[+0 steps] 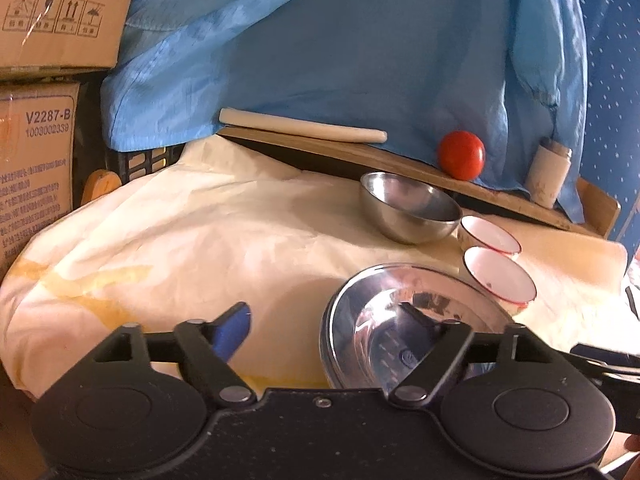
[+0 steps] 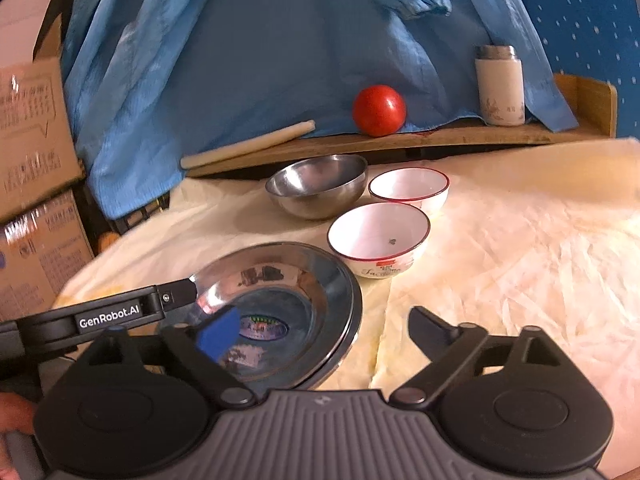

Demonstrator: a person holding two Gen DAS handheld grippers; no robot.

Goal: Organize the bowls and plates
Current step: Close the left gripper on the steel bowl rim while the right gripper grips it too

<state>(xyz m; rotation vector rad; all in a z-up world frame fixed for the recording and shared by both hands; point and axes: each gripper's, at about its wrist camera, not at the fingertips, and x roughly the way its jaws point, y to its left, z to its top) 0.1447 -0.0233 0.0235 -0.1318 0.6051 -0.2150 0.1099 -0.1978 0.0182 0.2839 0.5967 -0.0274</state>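
Note:
A shiny steel plate (image 1: 372, 320) lies on the cream cloth, apparently on top of another plate; it also shows in the right wrist view (image 2: 304, 280). Behind it stand a steel bowl (image 1: 412, 208) (image 2: 316, 192) and two white bowls with red rims, the near one (image 1: 500, 274) (image 2: 378, 236) and the far one (image 1: 490, 234) (image 2: 408, 188). My left gripper (image 1: 324, 332) is open, its right finger over the plate. My right gripper (image 2: 320, 332) is open, its blue-padded left finger (image 2: 218, 334) over the plate and its right finger over the cloth. The left gripper's finger (image 2: 176, 294) touches the plate's left rim.
A low wooden shelf (image 2: 440, 136) at the back carries a red tomato (image 2: 378, 110), a white rod (image 2: 248, 148) and a white flask (image 2: 500, 88). Blue fabric (image 2: 280, 40) hangs behind. Cardboard boxes (image 1: 36, 128) stand at the left.

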